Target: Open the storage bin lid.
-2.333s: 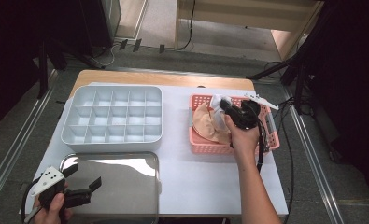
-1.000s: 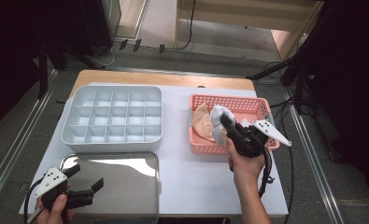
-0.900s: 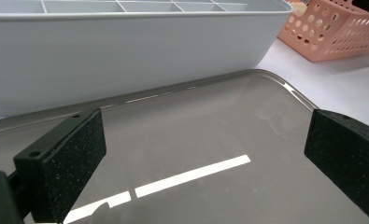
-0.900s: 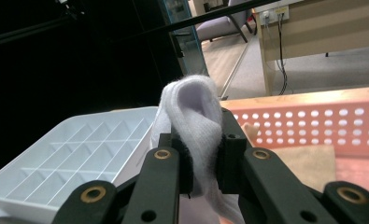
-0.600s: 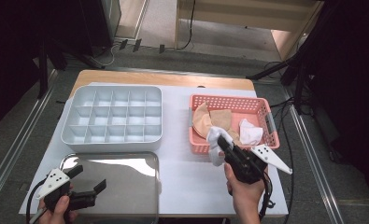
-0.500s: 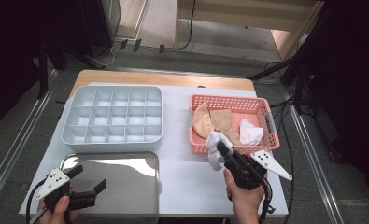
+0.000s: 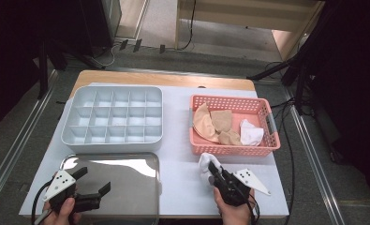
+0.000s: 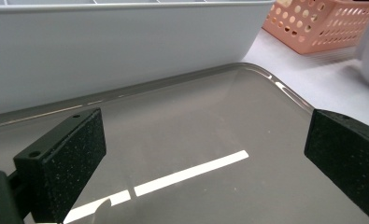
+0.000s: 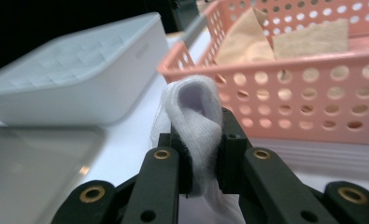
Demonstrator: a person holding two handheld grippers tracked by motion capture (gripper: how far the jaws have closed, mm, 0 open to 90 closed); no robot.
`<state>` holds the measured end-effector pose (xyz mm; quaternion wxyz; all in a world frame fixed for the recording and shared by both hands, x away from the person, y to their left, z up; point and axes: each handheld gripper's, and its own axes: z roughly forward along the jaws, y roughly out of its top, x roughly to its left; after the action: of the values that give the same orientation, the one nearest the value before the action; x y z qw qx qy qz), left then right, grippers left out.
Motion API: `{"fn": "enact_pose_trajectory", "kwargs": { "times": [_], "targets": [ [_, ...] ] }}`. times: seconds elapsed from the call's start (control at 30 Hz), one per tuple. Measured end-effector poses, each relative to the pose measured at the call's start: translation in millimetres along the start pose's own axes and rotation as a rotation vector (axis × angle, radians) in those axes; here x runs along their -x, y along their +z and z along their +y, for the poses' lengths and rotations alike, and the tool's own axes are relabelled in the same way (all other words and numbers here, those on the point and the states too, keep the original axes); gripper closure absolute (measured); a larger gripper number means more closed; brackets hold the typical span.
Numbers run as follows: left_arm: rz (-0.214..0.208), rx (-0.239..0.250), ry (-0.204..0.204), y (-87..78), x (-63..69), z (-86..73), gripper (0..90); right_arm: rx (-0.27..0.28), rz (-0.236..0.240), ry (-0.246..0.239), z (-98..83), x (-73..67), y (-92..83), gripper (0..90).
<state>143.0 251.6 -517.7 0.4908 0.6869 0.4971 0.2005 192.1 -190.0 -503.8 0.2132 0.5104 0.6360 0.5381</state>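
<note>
My right gripper (image 7: 212, 169) is shut on a white sock (image 7: 205, 163), held low over the white table just in front of the pink basket (image 7: 229, 150). In the right gripper view the white sock (image 9: 196, 116) is pinched between the two black jaws and bulges above them. Inside the pink basket (image 9: 285, 70) lie beige socks (image 7: 213, 123) and another white sock (image 7: 251, 133). My left gripper (image 7: 94, 184) stands open above the shiny metal tray (image 7: 126, 164) at the front left. Its pads (image 8: 65, 158) are wide apart with nothing between them.
A pale grey divided organiser box (image 7: 113, 115) sits at the back left, just behind the metal tray (image 8: 196, 135). The table's front edge runs close under both hands. Cables trail off the right side of the table.
My right gripper has come out of the pink basket with the white sock and sunk toward the table in front of it. The left gripper has stayed put.
</note>
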Motion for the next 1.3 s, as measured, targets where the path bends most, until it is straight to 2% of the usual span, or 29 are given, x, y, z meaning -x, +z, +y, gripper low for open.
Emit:
{"fn": "enact_pose_trajectory", "kwargs": {
  "times": [0.1,0.17,0.33,0.4,0.53,0.7,0.9,1.1,1.2,1.3],
  "targets": [
    [-0.008,0.009,-0.002,-0.8,2.2,0.5,0.0,-0.025,-0.019,0.000,-5.3,-1.6,5.3,78.2],
    [-0.012,0.010,0.008,-1.2,3.2,1.0,0.0,-0.027,-0.017,-0.009,-7.2,-5.2,7.5,69.8],
    [-0.029,0.007,0.018,-1.9,5.5,0.4,0.0,-0.045,0.059,-0.014,-6.6,-16.3,7.7,47.6],
    [-0.038,0.007,0.021,-3.2,6.0,0.6,0.0,-0.041,0.080,-0.024,-5.6,-20.4,5.7,42.4],
    [-0.038,0.010,0.025,-4.3,6.7,0.6,0.0,-0.020,0.089,-0.044,0.4,-24.5,-1.0,35.7],
    [-0.040,0.012,0.019,-4.2,5.8,0.6,0.0,0.003,0.072,-0.038,11.2,-17.7,-8.9,31.5],
    [-0.037,0.014,0.013,-4.3,4.4,0.8,0.0,0.033,0.024,0.004,22.9,1.1,-17.6,31.6],
    [-0.030,0.018,0.005,-4.9,4.8,0.8,0.0,0.068,-0.025,0.020,39.8,17.4,-27.2,31.5],
    [-0.028,0.019,0.003,-4.9,4.2,0.9,0.0,0.068,-0.063,0.030,52.2,27.8,-30.2,38.0],
    [-0.024,0.020,-0.002,-4.8,2.6,1.0,0.0,0.043,-0.102,0.039,64.8,40.0,-28.6,40.5]
  ]
}}
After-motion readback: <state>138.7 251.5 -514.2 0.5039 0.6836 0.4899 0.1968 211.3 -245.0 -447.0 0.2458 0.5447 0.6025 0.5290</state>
